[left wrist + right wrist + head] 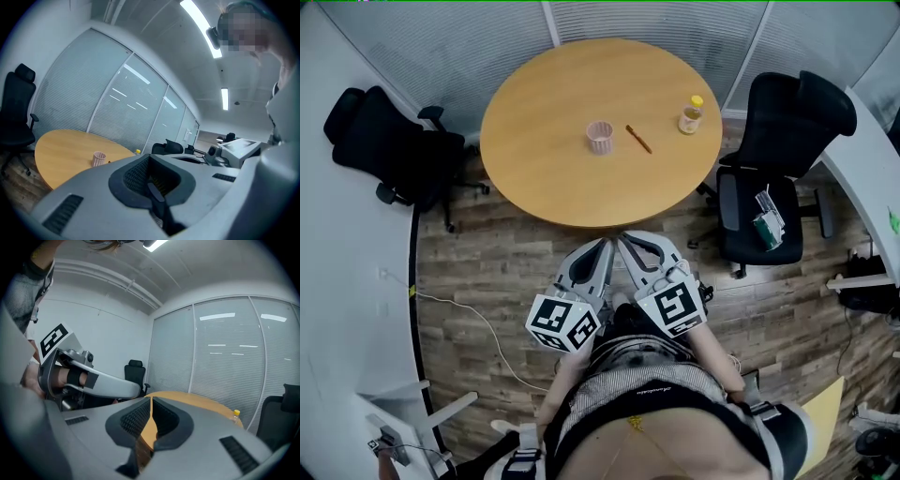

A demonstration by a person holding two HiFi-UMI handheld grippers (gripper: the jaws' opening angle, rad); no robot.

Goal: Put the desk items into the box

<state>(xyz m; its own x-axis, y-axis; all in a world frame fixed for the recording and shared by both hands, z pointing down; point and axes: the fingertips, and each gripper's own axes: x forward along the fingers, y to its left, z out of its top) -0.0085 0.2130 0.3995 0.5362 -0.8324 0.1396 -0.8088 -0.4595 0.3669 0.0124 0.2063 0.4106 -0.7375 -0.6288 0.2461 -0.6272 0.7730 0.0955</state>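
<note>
On a round wooden table (553, 178) a pink ribbed cup (600, 137) stands near the middle, with a brown pencil (638, 139) just to its right. A small yellow-capped bottle (691, 115) stands near the right rim. Both grippers hang side by side in front of the person's body, short of the table's near edge. My left gripper (602, 246) has its jaws together and holds nothing; my right gripper (630, 242) is likewise shut and empty. The left gripper view shows the cup (99, 159) far ahead. The right gripper view shows the bottle (236, 416). No box is in view.
A black office chair (389, 150) stands left of the table. Another black chair (773, 169) at the right has a small green and white item (767, 223) on its seat. A white desk (872, 178) curves along the right. A cable (478, 328) lies on the wood floor.
</note>
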